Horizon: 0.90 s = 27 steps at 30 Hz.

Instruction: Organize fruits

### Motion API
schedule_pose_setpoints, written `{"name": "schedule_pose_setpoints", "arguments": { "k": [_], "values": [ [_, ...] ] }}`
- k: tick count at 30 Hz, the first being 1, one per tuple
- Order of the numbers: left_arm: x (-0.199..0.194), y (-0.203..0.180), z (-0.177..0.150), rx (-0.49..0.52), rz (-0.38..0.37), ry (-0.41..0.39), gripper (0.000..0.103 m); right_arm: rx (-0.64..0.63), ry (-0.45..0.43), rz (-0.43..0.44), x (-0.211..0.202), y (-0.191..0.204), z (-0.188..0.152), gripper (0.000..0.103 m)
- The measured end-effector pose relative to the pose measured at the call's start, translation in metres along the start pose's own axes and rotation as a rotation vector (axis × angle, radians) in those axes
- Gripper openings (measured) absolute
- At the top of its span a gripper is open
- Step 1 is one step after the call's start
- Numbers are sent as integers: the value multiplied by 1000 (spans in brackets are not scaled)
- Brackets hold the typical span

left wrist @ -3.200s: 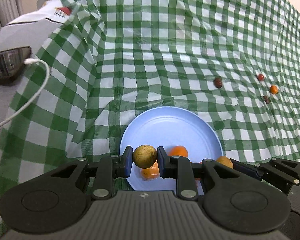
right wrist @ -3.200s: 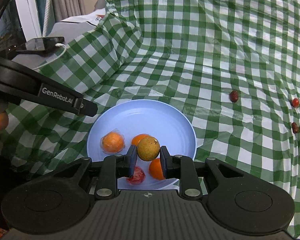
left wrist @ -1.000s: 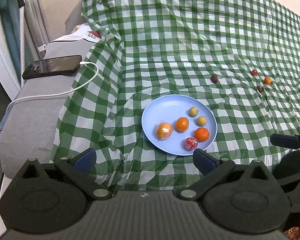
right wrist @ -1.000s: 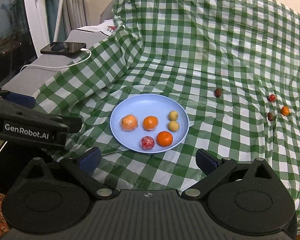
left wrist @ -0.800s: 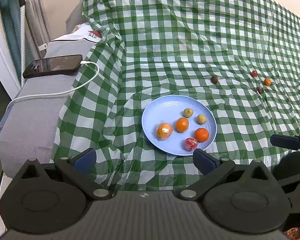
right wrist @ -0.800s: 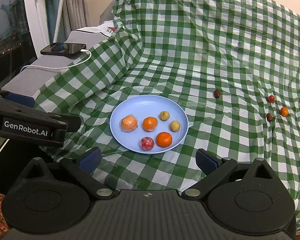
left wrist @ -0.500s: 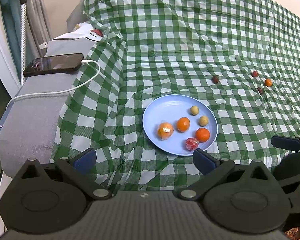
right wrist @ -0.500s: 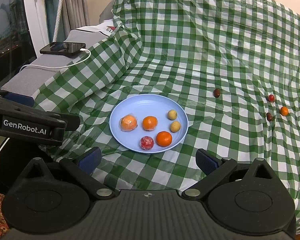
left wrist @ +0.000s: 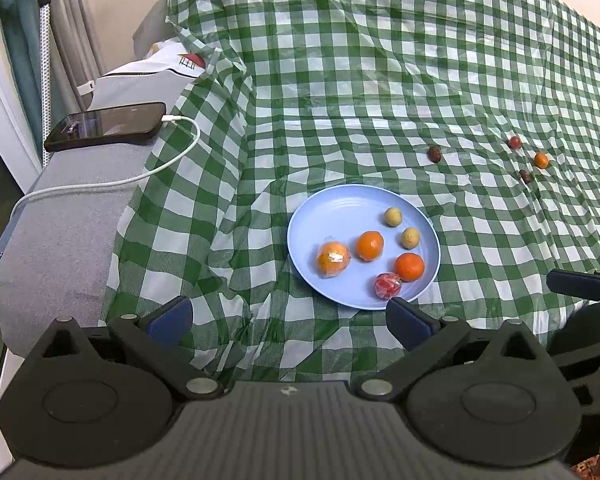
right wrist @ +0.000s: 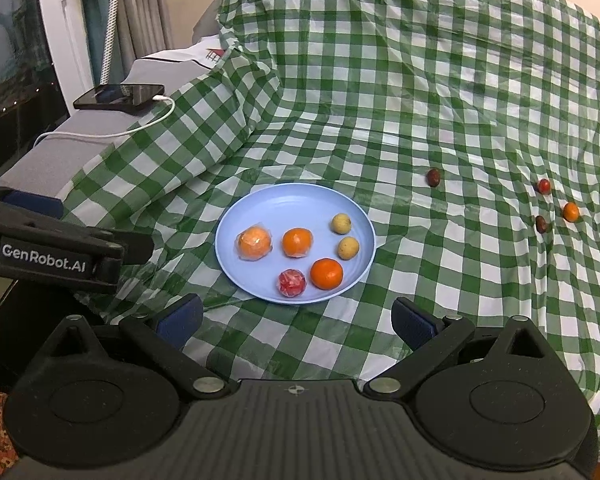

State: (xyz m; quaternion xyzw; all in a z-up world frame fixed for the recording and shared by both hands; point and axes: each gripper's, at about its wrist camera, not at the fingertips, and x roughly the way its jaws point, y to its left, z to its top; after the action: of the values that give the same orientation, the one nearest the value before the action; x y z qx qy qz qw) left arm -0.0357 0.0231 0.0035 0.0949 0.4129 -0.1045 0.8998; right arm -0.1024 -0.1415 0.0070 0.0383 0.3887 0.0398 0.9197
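A light blue plate (left wrist: 332,216) (right wrist: 288,204) lies on the green checked cloth. On it are two yellow-green fruits (left wrist: 393,216) (right wrist: 341,224), a wrapped orange (left wrist: 333,259) (right wrist: 254,243), two more oranges (left wrist: 369,245) (right wrist: 326,273) and a wrapped red fruit (left wrist: 387,285) (right wrist: 292,282). My left gripper (left wrist: 290,322) is open and empty, held back from the plate's near rim. My right gripper (right wrist: 296,322) is open and empty too, just short of the plate. Farther right on the cloth lie three dark red fruits (left wrist: 434,154) (right wrist: 433,177) and a small orange one (left wrist: 541,160) (right wrist: 571,212).
A phone (left wrist: 106,126) (right wrist: 120,96) with a white cable (left wrist: 140,176) rests on a grey ledge at the left. The left gripper's body (right wrist: 52,256) shows at the left of the right wrist view. The cloth hangs wrinkled over the front edge.
Both grippers let go of their yellow-green fruits onto the plate and pulled back, open. One yellow-green fruit rolled a little on the plate in the last second, then settled.
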Motion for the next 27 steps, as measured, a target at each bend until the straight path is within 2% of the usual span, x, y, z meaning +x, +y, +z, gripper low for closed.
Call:
{"name": "schedule_pose_setpoints", "arguments": {
  "k": [5,12,21,27],
  "values": [
    [8,-8,10,21,7,15,103,58,-17,-32,3,-18,3,100],
    [23,-34,40,54,-27,21,103,150,-33,-121,8,-68,5,100],
    [64,-113,97,169,-102,7,103,298,-94,-323,10,-174,8,100],
    [113,-178,133,224,-151,0,103,368,-124,-449,30,-260,13,100]
  ]
}}
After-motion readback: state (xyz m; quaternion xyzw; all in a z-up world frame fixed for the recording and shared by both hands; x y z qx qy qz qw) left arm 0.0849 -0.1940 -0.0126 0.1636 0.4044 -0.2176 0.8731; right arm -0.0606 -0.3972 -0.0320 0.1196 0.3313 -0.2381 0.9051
